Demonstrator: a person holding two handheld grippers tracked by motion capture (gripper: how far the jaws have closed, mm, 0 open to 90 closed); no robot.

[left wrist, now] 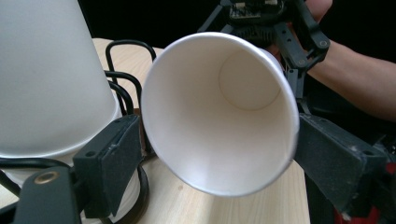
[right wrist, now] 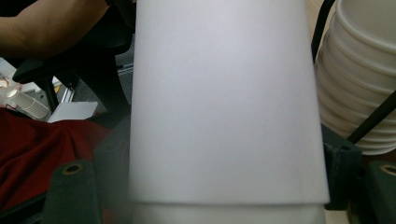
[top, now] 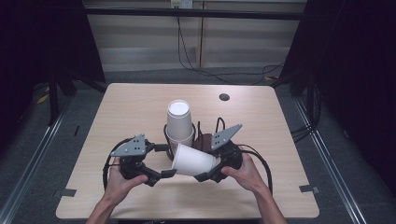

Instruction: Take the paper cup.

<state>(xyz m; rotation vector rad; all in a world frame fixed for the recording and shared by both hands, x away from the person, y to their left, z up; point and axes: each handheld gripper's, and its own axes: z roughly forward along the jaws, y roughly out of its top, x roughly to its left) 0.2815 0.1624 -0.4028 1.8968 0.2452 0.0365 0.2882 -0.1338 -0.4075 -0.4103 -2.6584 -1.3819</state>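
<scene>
Toward the near edge of the table (top: 140, 102), a little right of its middle, a single white paper cup (top: 194, 161) is held on its side above the wood, its open mouth turned to the person's left and its base to their right. The right gripper (top: 208, 173) holds it: in the right gripper view the cup's wall (right wrist: 224, 102) fills the space between the two black jaws, which sit against it on either side, so that gripper is pinching the cup. The left gripper (top: 163, 161) faces the cup's mouth; in the left gripper view the rim (left wrist: 219, 116) sits between its two jaws, the left pad clear of it, the right one close beside it, though I cannot tell whether that one touches. Its jaws are spread, not clamped. Just behind the held cup, near the table's middle, a stack of upside-down paper cups (top: 180, 123) stands in a black wire holder (top: 196, 133). A small dark round hole (top: 224, 97) shows near the far edge.
</scene>
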